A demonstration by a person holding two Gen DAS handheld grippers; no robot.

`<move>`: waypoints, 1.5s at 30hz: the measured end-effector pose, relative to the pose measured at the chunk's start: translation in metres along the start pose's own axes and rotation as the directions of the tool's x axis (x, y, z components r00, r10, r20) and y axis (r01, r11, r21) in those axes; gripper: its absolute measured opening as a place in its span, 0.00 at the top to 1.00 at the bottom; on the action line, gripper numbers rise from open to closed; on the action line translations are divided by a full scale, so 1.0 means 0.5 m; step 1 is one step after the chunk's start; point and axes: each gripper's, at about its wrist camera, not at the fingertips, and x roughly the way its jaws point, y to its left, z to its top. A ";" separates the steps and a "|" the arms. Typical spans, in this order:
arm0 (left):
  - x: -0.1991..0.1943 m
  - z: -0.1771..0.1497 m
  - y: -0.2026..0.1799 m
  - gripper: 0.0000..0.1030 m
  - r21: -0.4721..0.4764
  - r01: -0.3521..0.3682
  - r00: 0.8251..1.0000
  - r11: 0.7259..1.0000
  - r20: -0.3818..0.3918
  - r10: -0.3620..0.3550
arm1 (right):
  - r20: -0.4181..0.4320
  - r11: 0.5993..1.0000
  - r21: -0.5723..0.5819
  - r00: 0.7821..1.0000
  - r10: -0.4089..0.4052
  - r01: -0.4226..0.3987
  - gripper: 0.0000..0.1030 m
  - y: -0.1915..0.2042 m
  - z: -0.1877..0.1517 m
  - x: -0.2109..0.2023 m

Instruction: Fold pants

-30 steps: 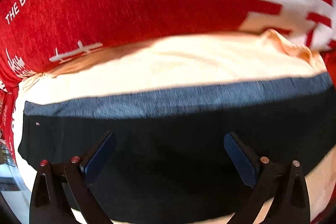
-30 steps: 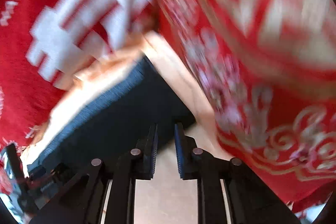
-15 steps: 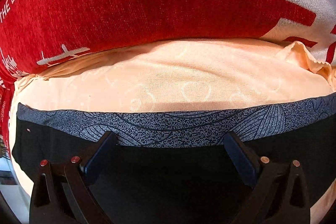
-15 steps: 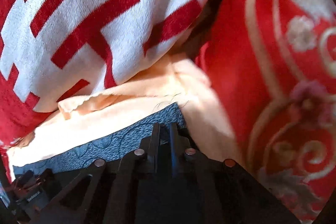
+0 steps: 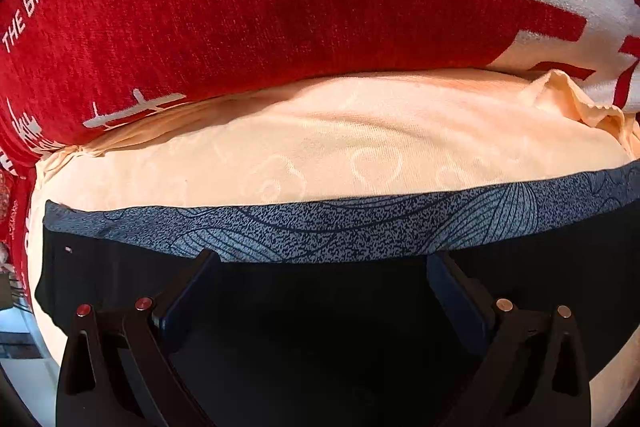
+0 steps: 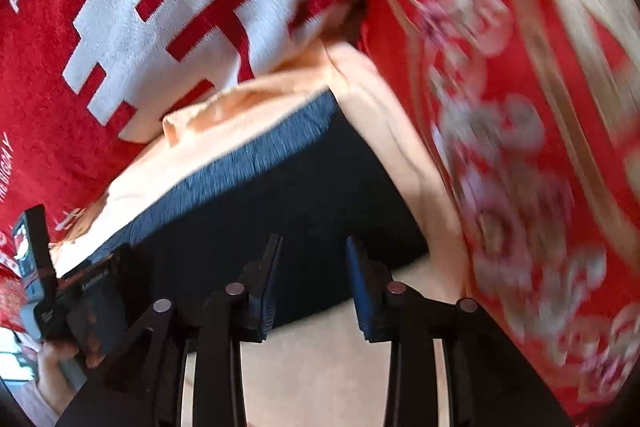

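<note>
Dark pants [image 5: 320, 311] lie folded flat on a peach sheet [image 5: 320, 147]. Their blue-grey patterned waistband [image 5: 320, 227] runs along the far edge. My left gripper [image 5: 322, 259] hovers over the pants just short of the waistband, wide open and holding nothing. In the right wrist view the pants [image 6: 280, 195] end in a square right corner. My right gripper [image 6: 314, 241] hangs above that end. Its jaws are opening, with only a narrow gap and no cloth pinched between the pads.
A red pillow with white lettering [image 5: 280, 7] lies against the sheet's far side. A red floral quilt [image 6: 520, 147] rises to the right of the pants. The left gripper's body [image 6: 80, 299] and a hand [image 6: 52, 359] show at the lower left.
The right jaws were shut at the pants' far right corner half a second ago. They have since parted and pulled back from it. The left wrist view is nearly the same.
</note>
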 end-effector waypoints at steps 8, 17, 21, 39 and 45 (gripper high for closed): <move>-0.036 -0.014 -0.018 0.00 0.012 0.004 1.000 1.000 -0.010 -0.004 | -0.059 0.996 0.080 0.997 0.051 -0.046 0.66 -0.034 -0.057 0.015; -0.092 -0.062 -0.053 0.00 0.032 0.089 0.996 0.995 -0.024 -0.089 | -0.070 0.986 0.106 0.988 0.139 -0.131 0.64 -0.040 -0.084 0.018; -0.073 -0.100 -0.082 0.00 0.098 0.074 0.996 0.992 -0.053 -0.069 | -0.040 0.956 0.164 0.967 0.253 -0.243 0.60 -0.057 -0.094 0.020; -0.101 -0.095 -0.062 0.32 0.104 0.157 0.987 0.982 0.003 -0.159 | 0.163 0.852 0.377 0.931 0.325 -0.363 0.84 -0.065 -0.039 0.079; -0.112 -0.118 -0.119 0.32 0.195 0.278 0.959 0.941 0.003 -0.284 | 0.171 0.937 0.111 0.935 0.310 -0.331 0.85 0.034 -0.022 -0.029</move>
